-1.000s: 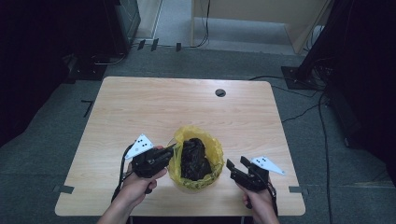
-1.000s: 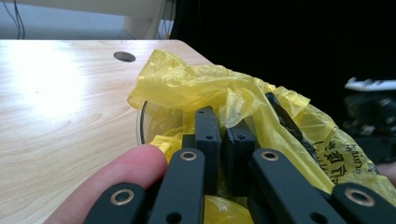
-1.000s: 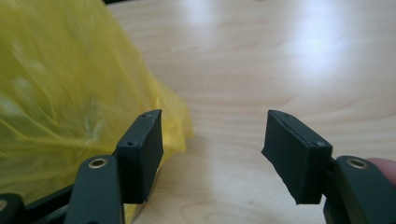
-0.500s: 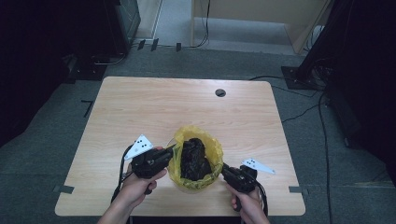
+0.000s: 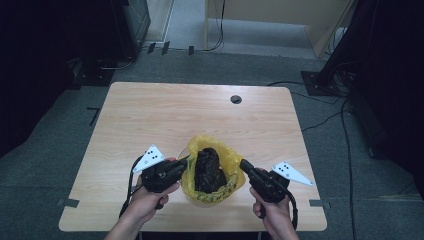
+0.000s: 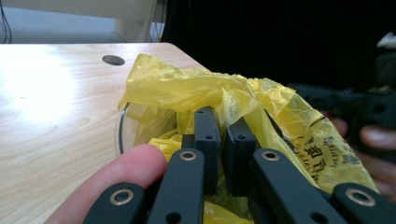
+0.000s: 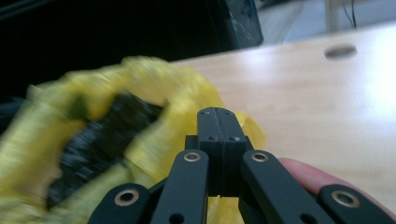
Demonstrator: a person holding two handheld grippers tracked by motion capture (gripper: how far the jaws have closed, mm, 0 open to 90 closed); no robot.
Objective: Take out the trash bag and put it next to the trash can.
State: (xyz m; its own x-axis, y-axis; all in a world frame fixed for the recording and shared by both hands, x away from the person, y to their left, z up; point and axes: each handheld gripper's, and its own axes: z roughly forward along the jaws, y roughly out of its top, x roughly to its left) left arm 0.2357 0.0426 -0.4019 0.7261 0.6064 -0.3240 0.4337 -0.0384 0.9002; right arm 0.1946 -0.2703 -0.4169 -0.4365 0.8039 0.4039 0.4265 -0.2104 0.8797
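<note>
yellow bag (image 5: 220, 155) w/ black lump (image 5: 207, 170) inside, left gripper (image 5: 184, 161) pinching rim, right gripper (image 5: 244, 164) closed empty

We note a light wooden table (image 5: 150, 125) (round cable hole (image 5: 236, 99) near far edge) carrying a yellow-bag-lined clear container (image 5: 210, 172).

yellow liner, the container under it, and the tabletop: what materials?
Yellow liner: thin plastic film, by its crinkles, translucency and glossy folds, with black print on one side. Container: looks like clear glass or hard plastic; a see-through rim shows beside the film. Table: light wood-grain top, probably laminate, smooth with a soft sheen.
</note>
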